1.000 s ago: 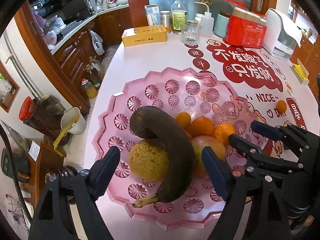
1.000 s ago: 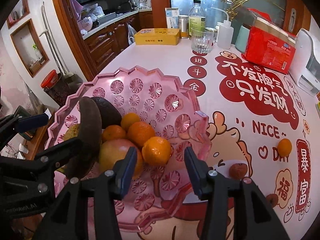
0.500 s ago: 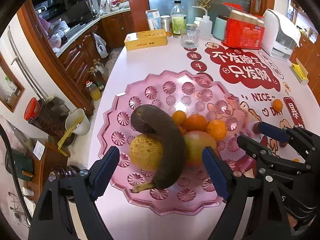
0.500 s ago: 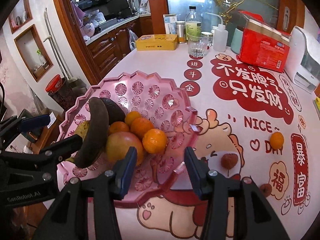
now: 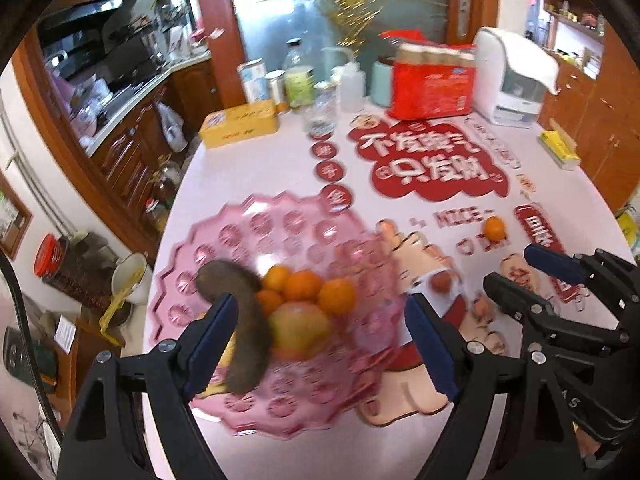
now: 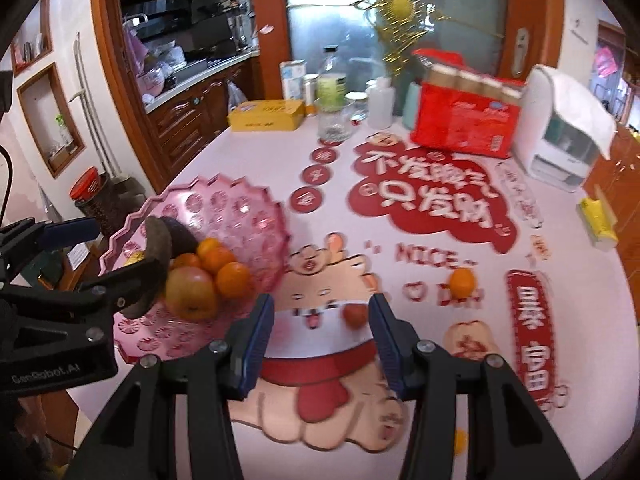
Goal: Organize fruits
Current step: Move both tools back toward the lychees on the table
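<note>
Left gripper (image 5: 320, 344): fingers spread wide, nothing between them, above the near rim of the pink tray (image 5: 280, 232). Right gripper (image 6: 320, 340): fingers at a medium gap, nothing between them, above the cartoon print on the table (image 6: 256, 160). Both views are motion-blurred.

Tray: translucent pink, scalloped rim, fan pattern. It sits at the near left edge of the table.

Fruit in the tray, piled in its near half:
- Banana (image 5: 244, 332): dark brown all over, curved. Long axis runs near to far; the near end reaches toward the near rim, the far end arches up and over the pile. It lies on the left of the pile, against the other fruit.
- Yellow fruit: only a sliver shows beside the banana's near end; kind unclear.
- Apple (image 5: 300, 330): yellow-red, round, just right of the banana, nearest of the round fruit.
- Oranges (image 5: 306, 286): about four, small, clustered right behind the apple and touching it.
- In the right view a dark avocado (image 6: 182, 232) lies behind the banana's arch.

Fruit loose on the table, right of the tray:
- A small reddish fruit (image 6: 355, 314) on the cartoon print, showing between the right gripper's fingertips, not gripped.
- One orange (image 6: 462, 282) farther right, well apart from the tray, by the "NICE" lettering.

Far edge: yellow box (image 5: 240, 124), glass (image 5: 320, 116), bottles, red pack (image 5: 432, 84), white appliance (image 5: 516, 76).
</note>
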`<state>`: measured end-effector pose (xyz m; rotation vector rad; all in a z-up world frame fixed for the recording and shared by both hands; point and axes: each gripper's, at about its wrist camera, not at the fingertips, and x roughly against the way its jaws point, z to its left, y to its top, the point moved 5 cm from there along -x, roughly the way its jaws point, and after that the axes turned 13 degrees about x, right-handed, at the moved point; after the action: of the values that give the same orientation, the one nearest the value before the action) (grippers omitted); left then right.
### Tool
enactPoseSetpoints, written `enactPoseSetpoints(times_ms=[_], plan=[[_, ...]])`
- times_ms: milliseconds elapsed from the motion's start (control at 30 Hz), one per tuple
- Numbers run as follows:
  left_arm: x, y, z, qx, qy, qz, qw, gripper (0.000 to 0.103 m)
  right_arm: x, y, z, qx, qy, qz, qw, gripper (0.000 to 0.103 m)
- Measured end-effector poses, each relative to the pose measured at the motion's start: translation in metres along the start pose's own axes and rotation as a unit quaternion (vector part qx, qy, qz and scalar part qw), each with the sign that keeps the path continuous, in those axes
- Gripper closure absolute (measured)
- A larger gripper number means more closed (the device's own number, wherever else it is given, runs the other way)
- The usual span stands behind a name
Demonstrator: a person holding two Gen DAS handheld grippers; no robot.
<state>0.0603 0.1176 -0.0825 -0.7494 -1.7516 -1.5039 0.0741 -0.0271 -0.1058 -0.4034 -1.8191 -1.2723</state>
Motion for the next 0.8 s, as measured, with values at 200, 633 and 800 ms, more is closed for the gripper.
enactPoseSetpoints(times_ms=[200, 633, 800], plan=[[0.020, 0.020, -0.049, -0.009, -0.028, -0.030, 0.9991, 0.012, 0.040, 0.007, -0.051, 0.009, -0.053, -0.019, 0.998, 0.053], [-0.020, 0.023, -0.115, 0.016, -0.024, -0.017, 0.9994, 0.010, 0.030, -0.015, -0.132, 0.012, -0.060, -0.016, 0.998, 0.054], [-0.066, -0.003, -0.131, 0.021, -0.019, 0.022, 0.9994, 0.018, -0.012, -0.045, -0.140, 0.013, 0.003, 0.012, 1.000, 0.054]])
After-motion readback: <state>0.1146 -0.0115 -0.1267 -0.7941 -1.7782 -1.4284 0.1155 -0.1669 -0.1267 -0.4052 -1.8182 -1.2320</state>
